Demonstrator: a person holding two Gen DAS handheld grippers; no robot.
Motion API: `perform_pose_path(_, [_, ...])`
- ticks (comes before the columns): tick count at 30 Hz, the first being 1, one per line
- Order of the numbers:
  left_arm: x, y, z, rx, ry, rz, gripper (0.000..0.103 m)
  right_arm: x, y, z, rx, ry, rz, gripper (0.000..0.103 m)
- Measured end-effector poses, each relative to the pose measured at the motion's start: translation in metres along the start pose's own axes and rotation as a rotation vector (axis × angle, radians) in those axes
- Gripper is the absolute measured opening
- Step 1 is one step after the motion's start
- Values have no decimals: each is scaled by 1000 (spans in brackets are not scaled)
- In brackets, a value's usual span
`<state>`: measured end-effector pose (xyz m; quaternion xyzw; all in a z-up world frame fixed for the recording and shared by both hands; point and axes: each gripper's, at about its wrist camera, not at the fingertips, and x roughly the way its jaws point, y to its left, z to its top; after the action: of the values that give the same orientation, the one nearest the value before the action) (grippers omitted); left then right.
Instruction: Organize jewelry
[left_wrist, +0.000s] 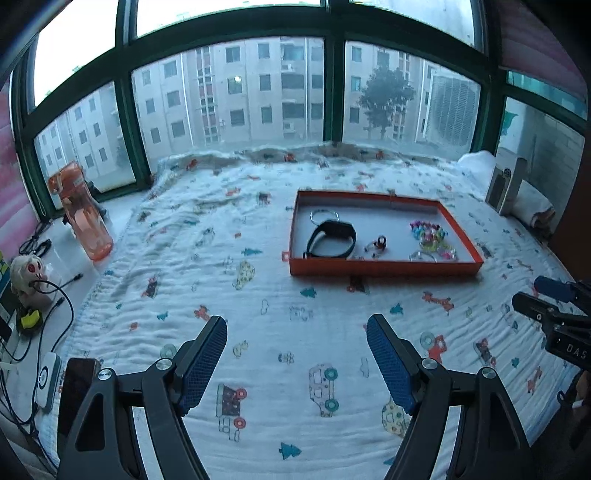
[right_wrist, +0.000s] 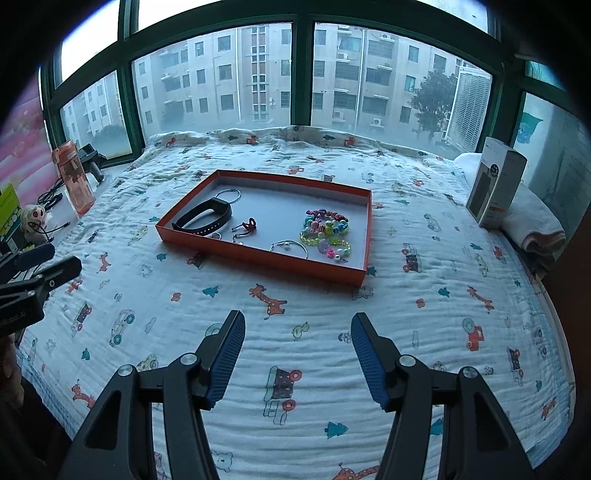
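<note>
The orange tray (right_wrist: 258, 258) lies on the bed ahead of both grippers, well apart from their fingertips, with its long axis running roughly left to right across the scene. All the jewelry visible sits inside it: a black wristband (right_wrist: 204, 220) and a thin silver ring (right_wrist: 228, 195) at the left end, a small red-and-black trinket (right_wrist: 248, 226) near the middle, a clear bangle (right_wrist: 289, 246) by the near wall, and a heap of colourful bead bracelets (right_wrist: 327, 230) toward the right. The left gripper (left_wrist: 295, 360) has its jaws standing wide with nothing between them; the right gripper (right_wrist: 297, 356) is likewise spread and empty, only blanket showing between its blue pads. From the left wrist view the tray sits ahead and a little to the right; from the right wrist view it lies ahead and slightly left, so it falls between the two hands, and the right looks somewhat the nearer, particularly to the beads. The surface is a soft, wrinkled white blanket (right_wrist: 424, 295) printed with cars and giraffes, likely to give under any push on the tray. Beyond is a green-framed bay window (right_wrist: 301, 74) facing apartment blocks, with an orange water bottle (left_wrist: 83, 218) at far left and a white box (right_wrist: 496, 181) on folded towels at far right.
</note>
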<state>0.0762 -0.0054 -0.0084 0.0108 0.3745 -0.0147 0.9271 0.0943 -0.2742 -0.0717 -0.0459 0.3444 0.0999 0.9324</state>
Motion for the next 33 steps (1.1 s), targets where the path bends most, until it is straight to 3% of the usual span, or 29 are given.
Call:
perform_pose_path(3, [1,3,-2,-17,9,-33,83,0,0,0,-1,-1,1,65])
perform_pose_path(33, [2,3,-6,-10,24,9,88,-4,6,0,7,-6,17,66])
